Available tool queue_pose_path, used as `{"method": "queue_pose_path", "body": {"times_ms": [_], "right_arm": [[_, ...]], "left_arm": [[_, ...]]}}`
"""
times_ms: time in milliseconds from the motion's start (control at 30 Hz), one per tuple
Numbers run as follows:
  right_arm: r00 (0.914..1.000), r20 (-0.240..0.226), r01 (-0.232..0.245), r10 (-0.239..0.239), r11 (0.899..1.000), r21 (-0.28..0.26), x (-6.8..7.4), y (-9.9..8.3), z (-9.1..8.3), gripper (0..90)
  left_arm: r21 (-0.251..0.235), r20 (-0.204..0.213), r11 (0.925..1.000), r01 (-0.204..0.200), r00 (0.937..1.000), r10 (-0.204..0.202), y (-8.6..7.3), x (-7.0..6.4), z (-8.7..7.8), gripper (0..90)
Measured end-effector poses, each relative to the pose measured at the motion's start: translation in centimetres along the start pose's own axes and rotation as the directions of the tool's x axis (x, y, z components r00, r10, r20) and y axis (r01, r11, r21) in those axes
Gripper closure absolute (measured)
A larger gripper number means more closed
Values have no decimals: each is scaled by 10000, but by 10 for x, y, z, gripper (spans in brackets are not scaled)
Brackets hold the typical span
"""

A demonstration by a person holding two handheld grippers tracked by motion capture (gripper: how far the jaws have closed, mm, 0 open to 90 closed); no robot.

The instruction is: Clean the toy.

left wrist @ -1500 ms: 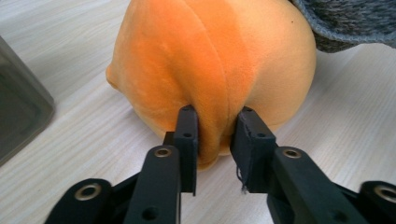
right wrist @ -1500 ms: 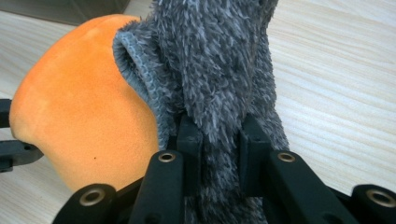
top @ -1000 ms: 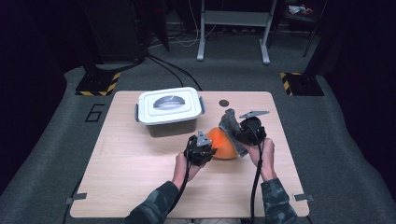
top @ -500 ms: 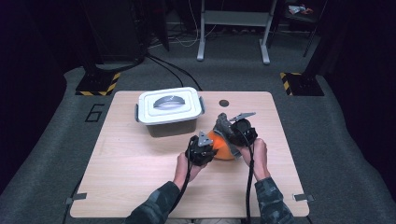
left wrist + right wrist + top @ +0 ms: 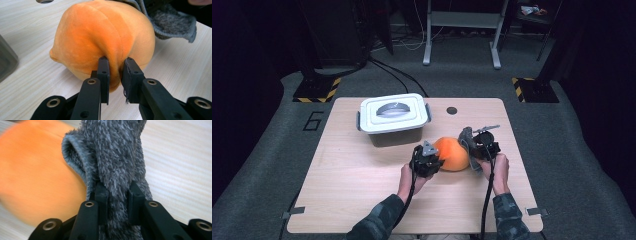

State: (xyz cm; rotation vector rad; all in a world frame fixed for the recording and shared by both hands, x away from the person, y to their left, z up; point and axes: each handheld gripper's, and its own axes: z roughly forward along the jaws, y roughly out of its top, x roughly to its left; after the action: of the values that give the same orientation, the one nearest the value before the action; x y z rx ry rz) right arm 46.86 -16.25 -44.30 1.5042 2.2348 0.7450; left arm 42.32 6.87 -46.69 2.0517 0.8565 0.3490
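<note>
Both hands low, left gripper (image 5: 115, 72) pinching orange plush (image 5: 105, 37), right gripper (image 5: 116, 195) grey cloth (image 5: 115, 152).

Table (image 5: 362, 200): we see pale wood, standing on grey carpet.
Box (image 5: 393, 119): it sits on the far left part, white lid on.
Hole (image 5: 451, 110): we see a dark round one near the far edge.
Plush (image 5: 453, 154): the orange ball rests on the wood, right of centre.
Cloth (image 5: 466, 141): grey and fuzzy, against the plush's right side.

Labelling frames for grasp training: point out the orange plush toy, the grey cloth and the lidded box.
orange plush toy (image 5: 100, 37), left gripper view, upper body.
grey cloth (image 5: 117, 152), right gripper view, fuzzy fold.
lidded box (image 5: 393, 111), high view, lid.
</note>
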Motion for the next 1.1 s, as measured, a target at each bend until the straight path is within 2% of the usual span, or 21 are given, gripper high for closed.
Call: {"method": "queue_pose_path", "body": {"times_ms": [100,367,467,567,633,667,700,767,800,833,867,900,1000,1100], "right_arm": [[9997,104,-230,227,9995,217,-4,-5,7,746],[9991,196,-390,374,9956,853,-12,-13,22,745],[9992,210,-350,334,9961,808,-12,-12,20,743],[9991,366,-242,228,9990,389,-11,-8,10,744],[9995,195,-254,252,9996,87,-9,-4,0,744],[9998,181,7,-1,9993,-370,-4,2,-12,744],[9998,181,7,-1,9993,-370,-4,2,-12,744],[9997,-95,220,-228,9971,-730,4,10,-23,744],[9983,-307,455,-488,9939,-1006,15,17,-32,744],[9983,-307,455,-488,9939,-1006,15,17,-32,744],[9941,-686,747,-838,9893,-1253,25,23,-37,743],[9941,-686,747,-838,9893,-1253,25,23,-37,743],[9873,-896,1190,-1310,9846,-1279,40,29,-35,742],[9832,-915,1493,-1582,9840,-973,51,31,-25,740]], "left_arm": [[-54,27,10000,49,10000,-48,-1,0,0,771],[-20,-6,10000,89,10000,-89,-1,0,0,770],[-71,-39,9999,78,10000,-78,-1,1,0,770],[-41,-24,9999,129,9999,-129,-2,3,-1,769],[-45,-7,9998,179,9998,-179,-2,3,-1,768],[-40,-32,9999,149,9999,-149,-2,3,-1,768],[-33,-5,9999,146,9999,-146,-2,3,-1,768],[-68,-14,9999,74,10000,-74,-1,3,-1,768],[-46,2,9999,89,10000,-89,-1,2,-1,768],[-46,11,10000,71,10000,-71,-1,2,-1,768],[-46,10,10000,71,10000,-71,-1,2,-1,767],[-49,9,10000,70,10000,-70,-1,2,-1,767],[-51,34,10000,46,10000,-46,-1,2,-1,767],[-39,11,10000,75,10000,-75,-1,3,-1,766]]}}
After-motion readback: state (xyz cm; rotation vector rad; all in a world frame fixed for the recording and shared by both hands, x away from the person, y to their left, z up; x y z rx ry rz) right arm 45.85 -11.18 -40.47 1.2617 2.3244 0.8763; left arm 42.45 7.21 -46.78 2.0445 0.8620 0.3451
